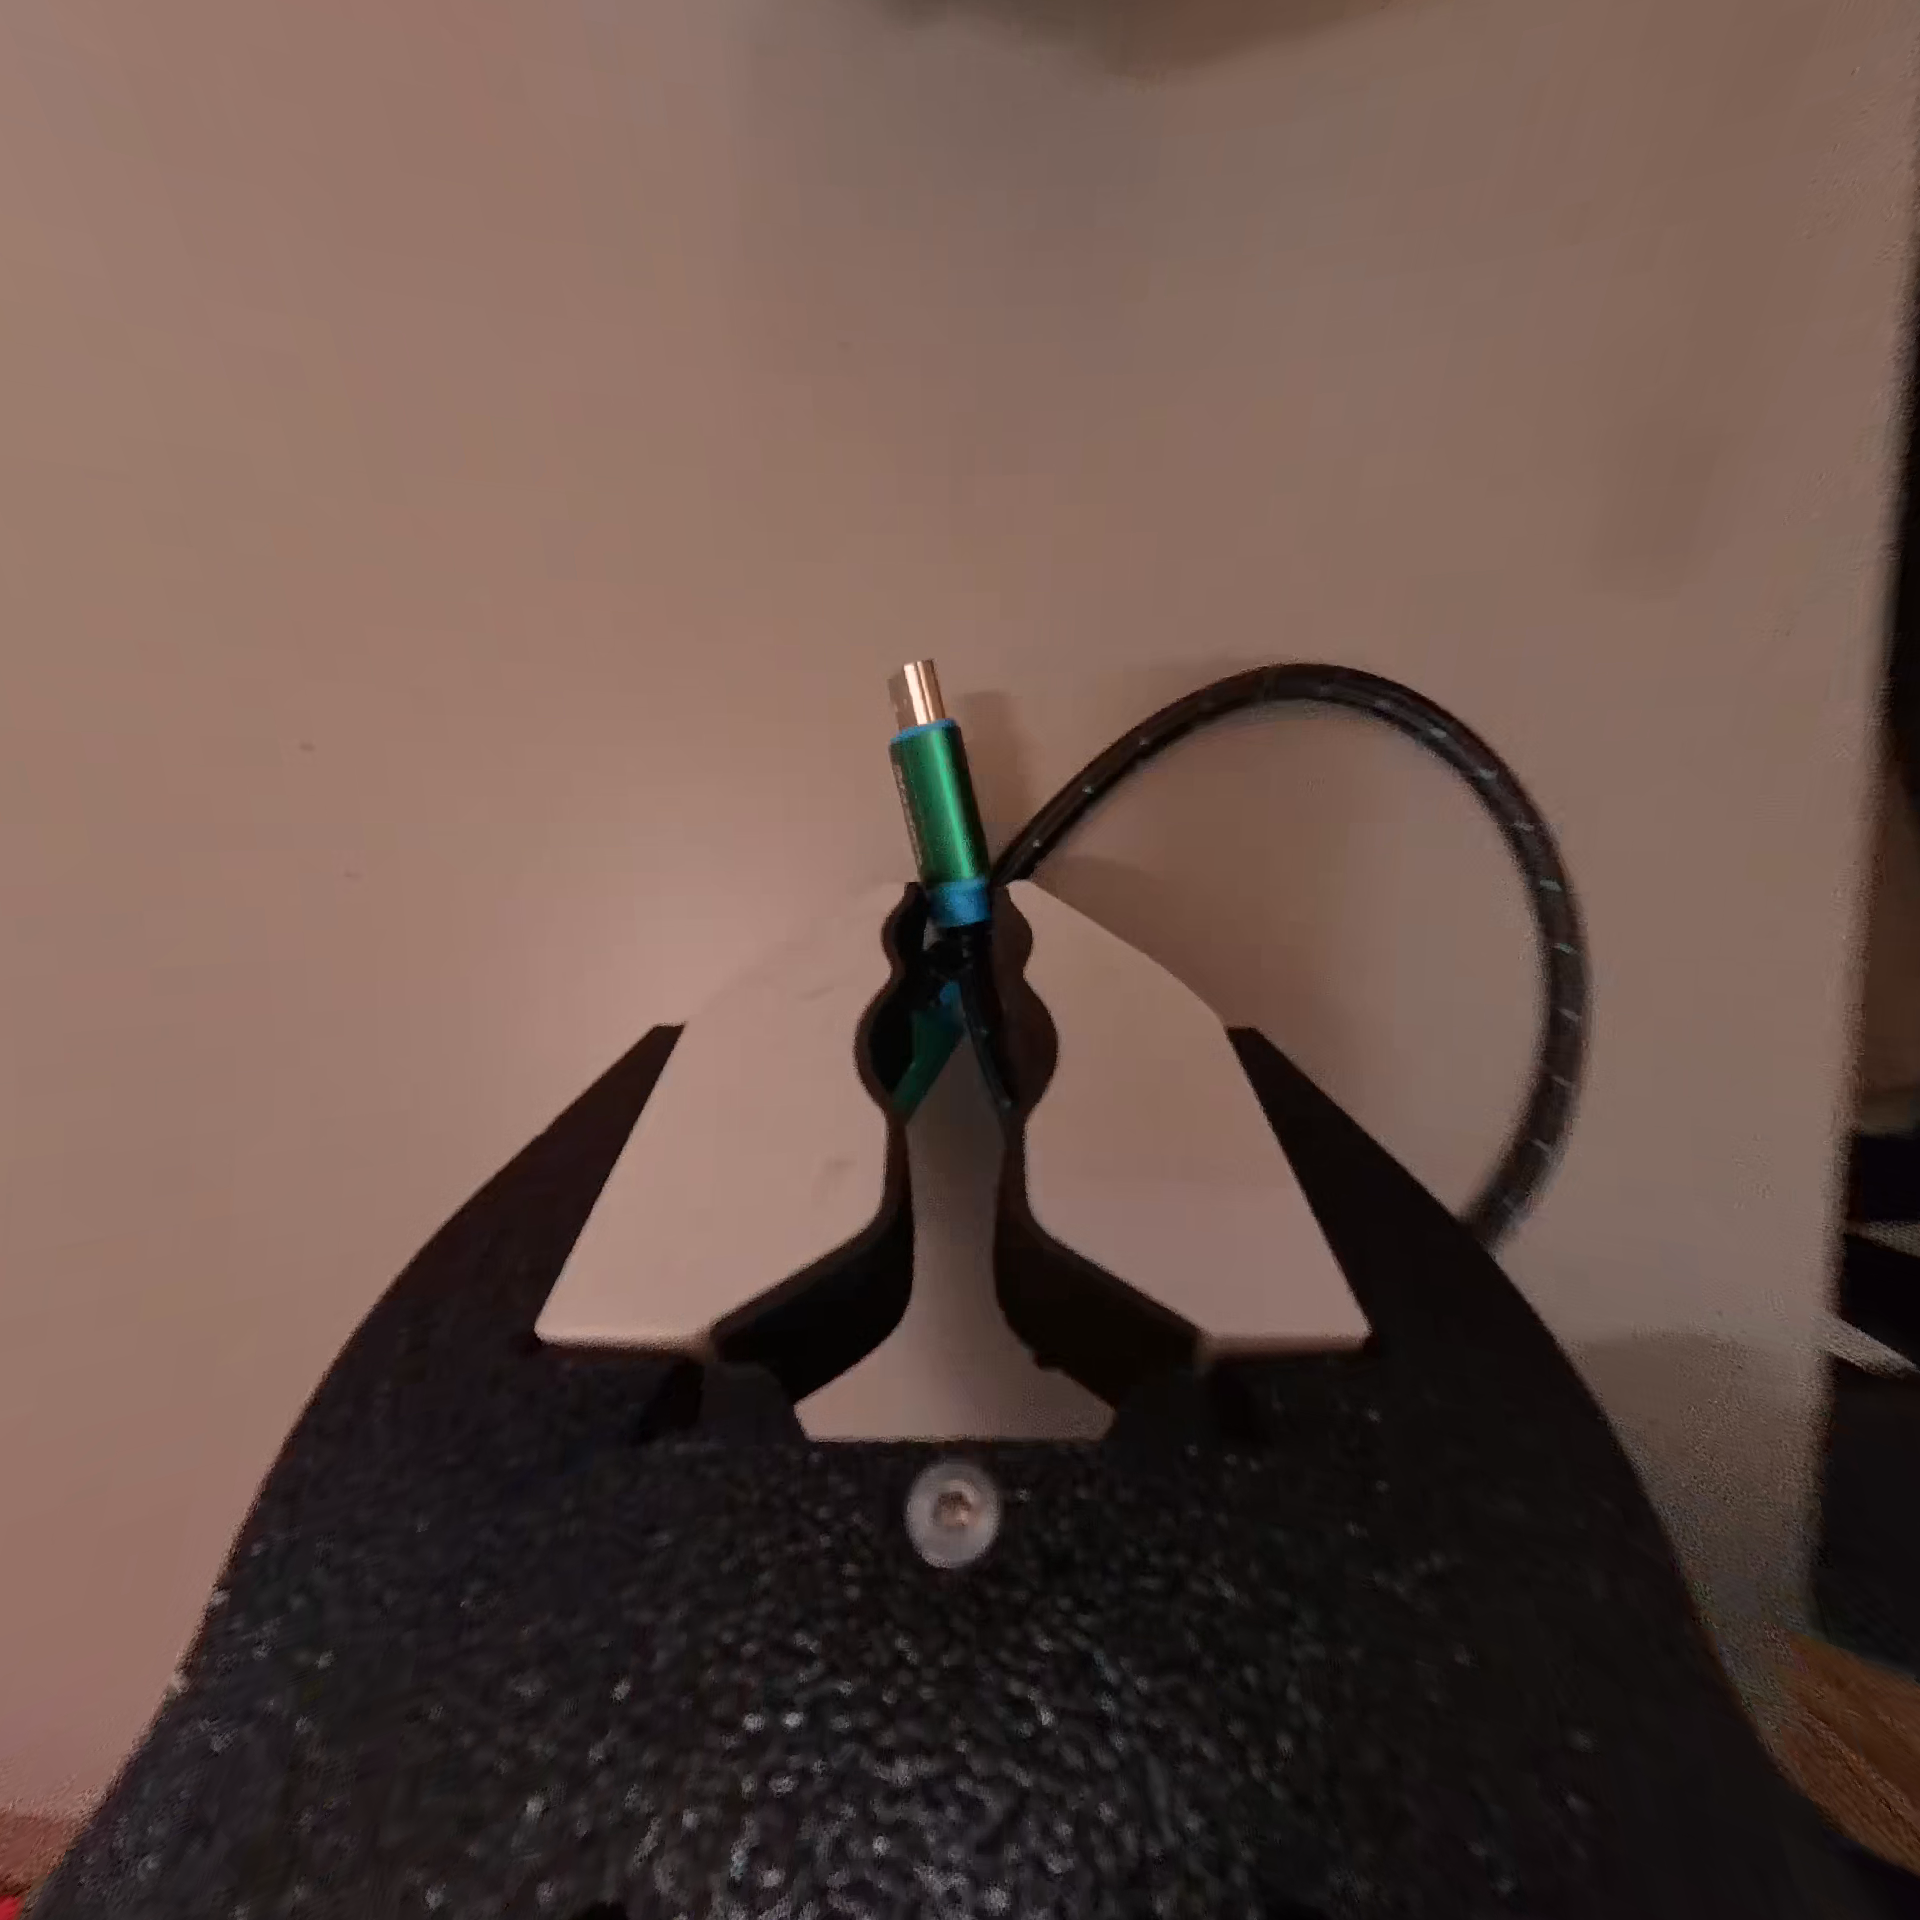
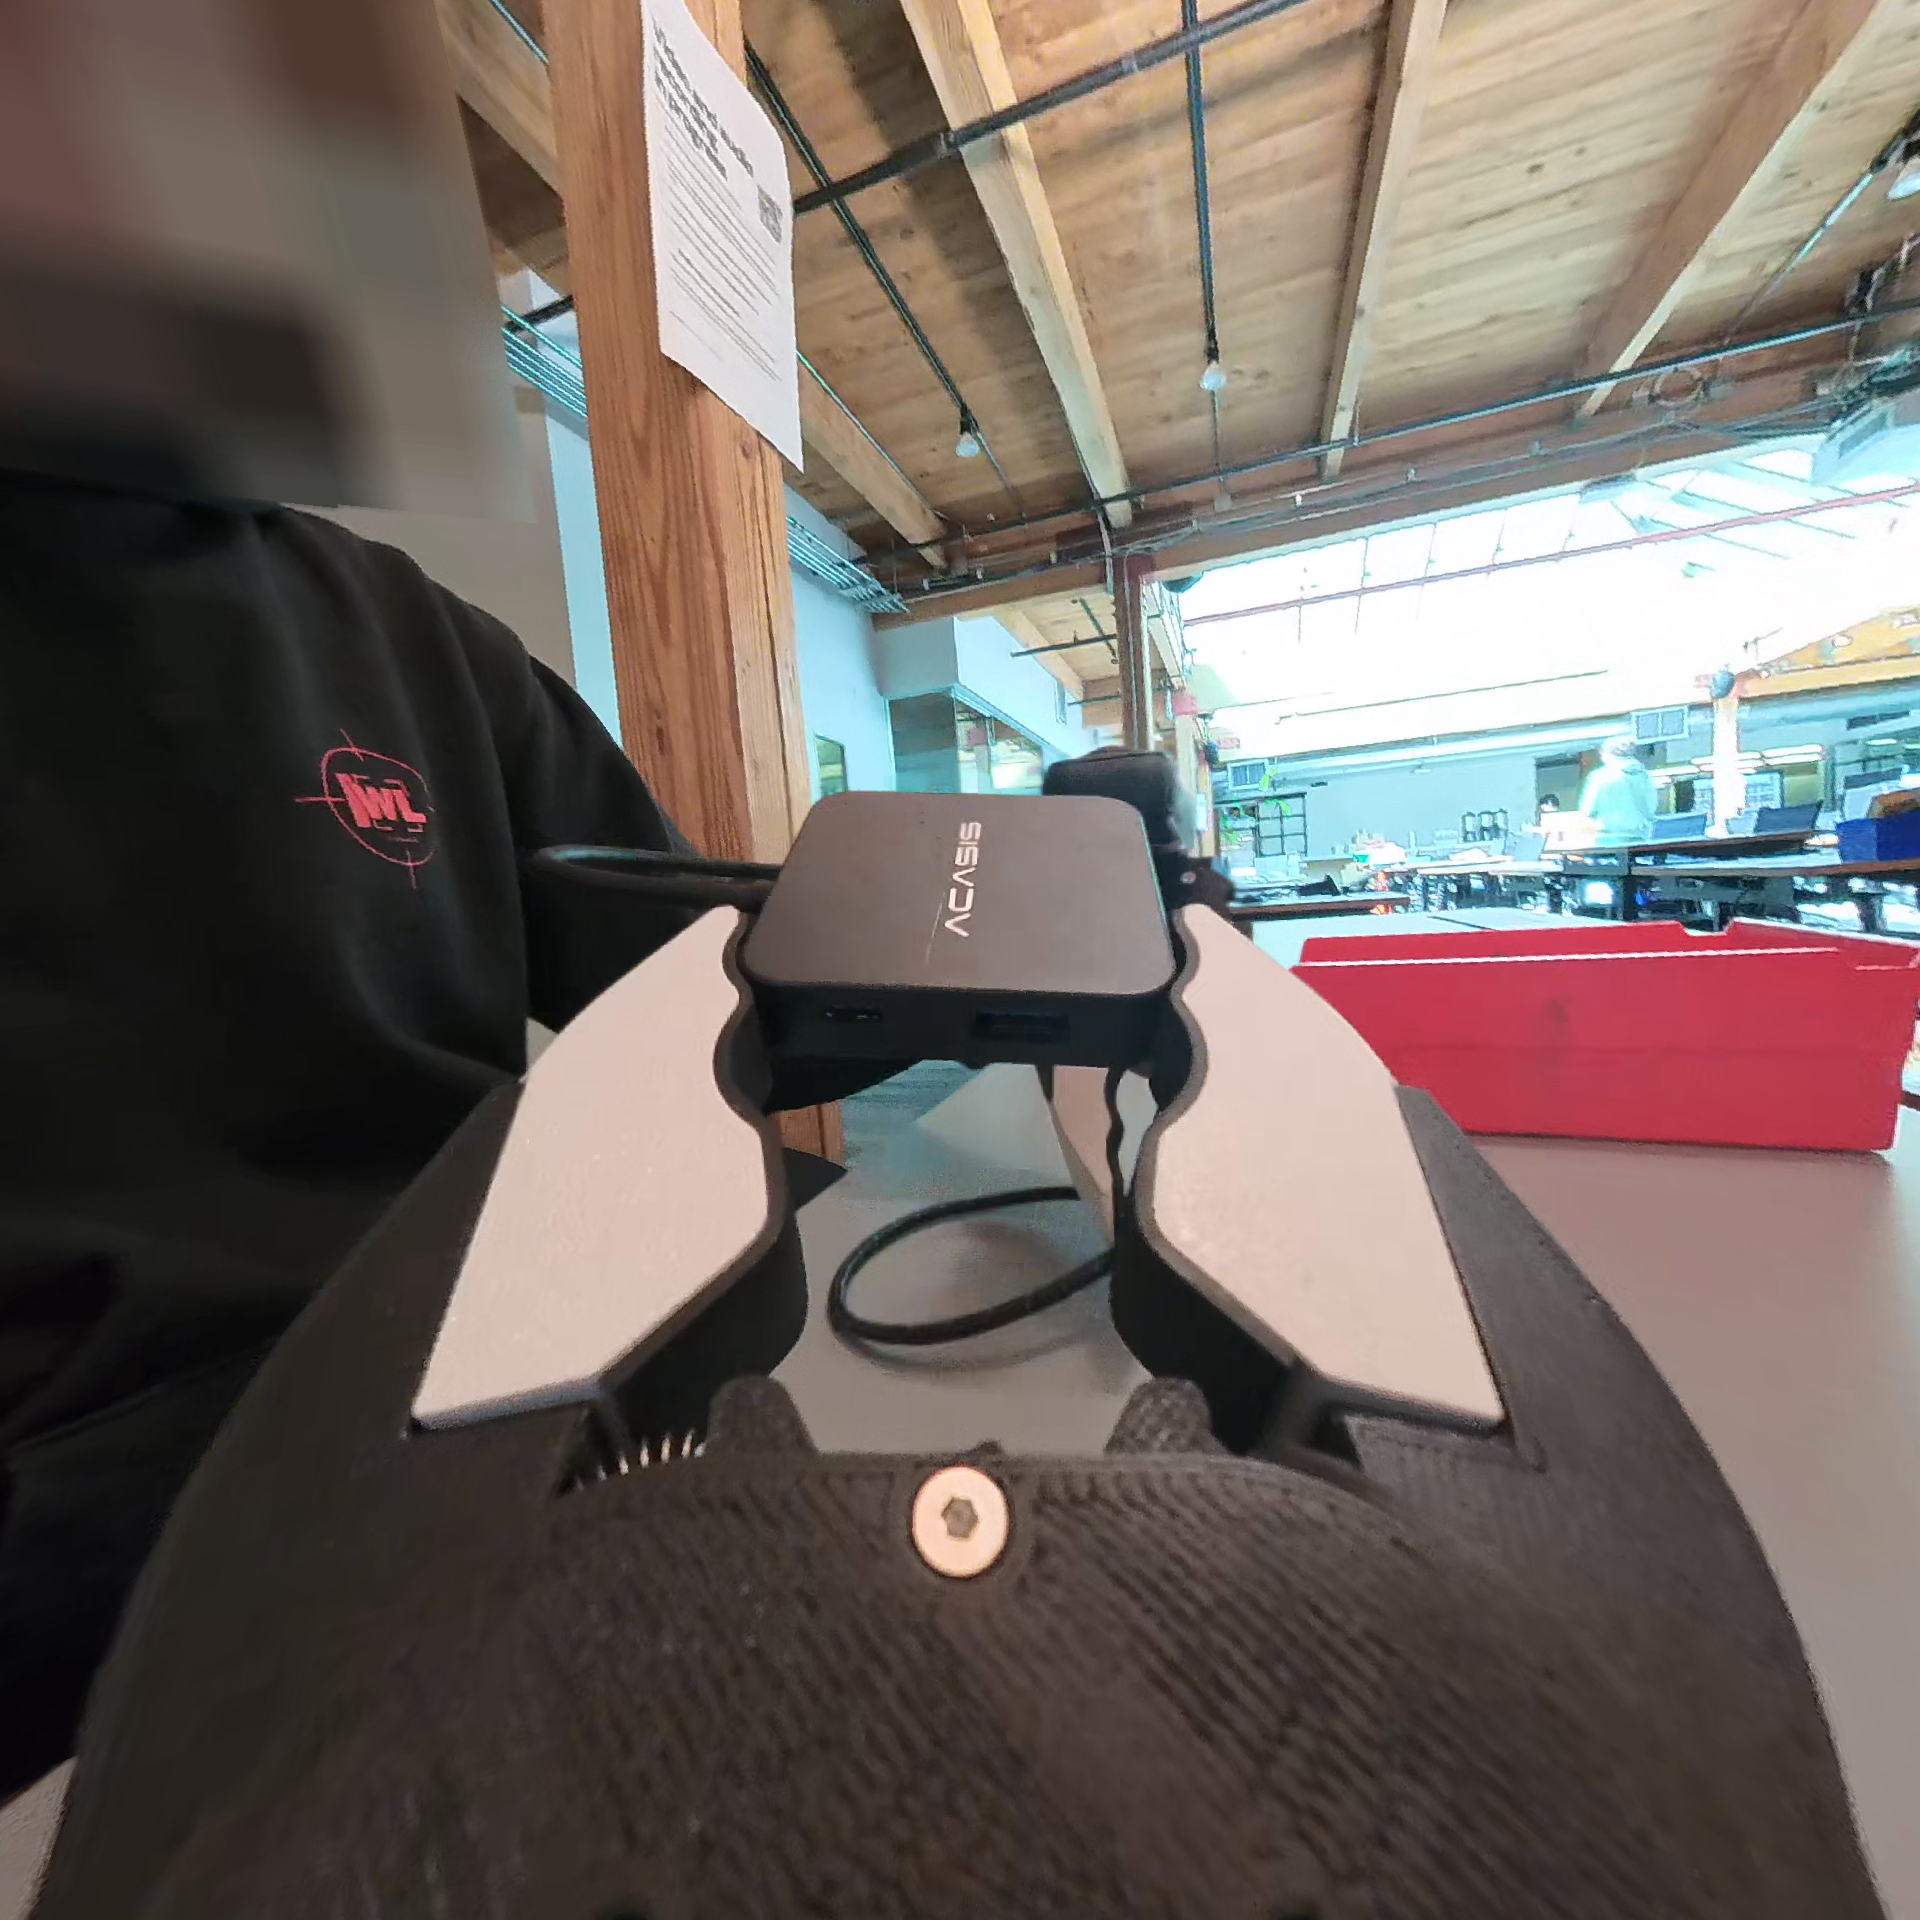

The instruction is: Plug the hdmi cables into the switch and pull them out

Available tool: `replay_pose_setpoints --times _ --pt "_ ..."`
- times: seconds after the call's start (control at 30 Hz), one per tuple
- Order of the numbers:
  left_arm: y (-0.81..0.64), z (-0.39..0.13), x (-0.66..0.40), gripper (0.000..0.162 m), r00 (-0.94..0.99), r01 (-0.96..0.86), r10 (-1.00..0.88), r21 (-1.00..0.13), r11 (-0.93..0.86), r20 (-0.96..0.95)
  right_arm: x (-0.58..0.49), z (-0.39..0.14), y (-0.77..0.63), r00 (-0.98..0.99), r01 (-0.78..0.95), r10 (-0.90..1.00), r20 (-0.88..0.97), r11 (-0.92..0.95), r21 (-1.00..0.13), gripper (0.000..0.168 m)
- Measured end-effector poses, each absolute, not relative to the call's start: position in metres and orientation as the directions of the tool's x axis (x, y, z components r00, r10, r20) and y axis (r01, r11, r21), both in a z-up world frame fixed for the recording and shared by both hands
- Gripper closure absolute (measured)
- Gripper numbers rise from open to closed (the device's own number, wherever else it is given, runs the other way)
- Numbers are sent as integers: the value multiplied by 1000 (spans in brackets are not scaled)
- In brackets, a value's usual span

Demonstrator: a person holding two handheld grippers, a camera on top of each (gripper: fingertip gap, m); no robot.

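In the left wrist view my left gripper (image 1: 951,914) is shut on a green and blue HDMI plug (image 1: 935,800). The plug's metal tip points up and away, free in the air. Its black braided cable (image 1: 1507,862) loops out to the right and down. In the right wrist view my right gripper (image 2: 961,935) is shut on the black switch box (image 2: 966,894), gripping its two sides and holding it level above the table. Two ports on the switch's near face look towards the camera. A thin black cable (image 2: 935,1278) hangs from the switch and coils on the table.
A red plastic bin (image 2: 1621,1029) stands on the grey table (image 2: 1714,1299) to the right. A person in a black sweatshirt (image 2: 239,883) is close on the left, beside a wooden post (image 2: 675,571). The left wrist view faces a plain pale surface (image 1: 520,520).
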State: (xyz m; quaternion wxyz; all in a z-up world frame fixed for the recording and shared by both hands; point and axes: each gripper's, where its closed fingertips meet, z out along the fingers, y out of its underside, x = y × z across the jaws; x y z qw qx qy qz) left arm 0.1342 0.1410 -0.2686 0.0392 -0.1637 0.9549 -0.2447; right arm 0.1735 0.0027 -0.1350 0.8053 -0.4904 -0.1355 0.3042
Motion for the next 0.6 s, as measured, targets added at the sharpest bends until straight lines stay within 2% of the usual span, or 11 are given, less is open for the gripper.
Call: replay_pose_setpoints --times 0.07,0.2,0.3,0.37,0.43,0.5,0.6 --pt "135 -273 151 149 -919 -282 -382 -516 809 -98 176 -138 5 793 -344 603 -85 330 -879 95" --pt "134 -265 165 117 -839 -309 -507 -596 741 -195 184 -140 6 822 -331 562 -93 339 -881 95" --pt "158 -259 162 113 -737 -436 -645 -588 682 -202 185 -142 7 830 -322 551 -93 336 -885 95" --pt "177 -259 155 113 -584 -616 -804 -585 528 -111 184 -144 9 831 -311 549 -91 323 -894 95" --pt "178 -258 145 119 -411 -757 -905 -596 268 115 181 -147 12 829 -302 551 -91 306 -903 95" --pt "171 -251 141 124 -312 -786 -898 -615 60 311 180 -149 14 828 -298 552 -93 295 -908 95" --pt "174 -255 143 126 -224 -780 -920 -625 -28 322 181 -149 15 833 -295 546 -92 296 -908 95"
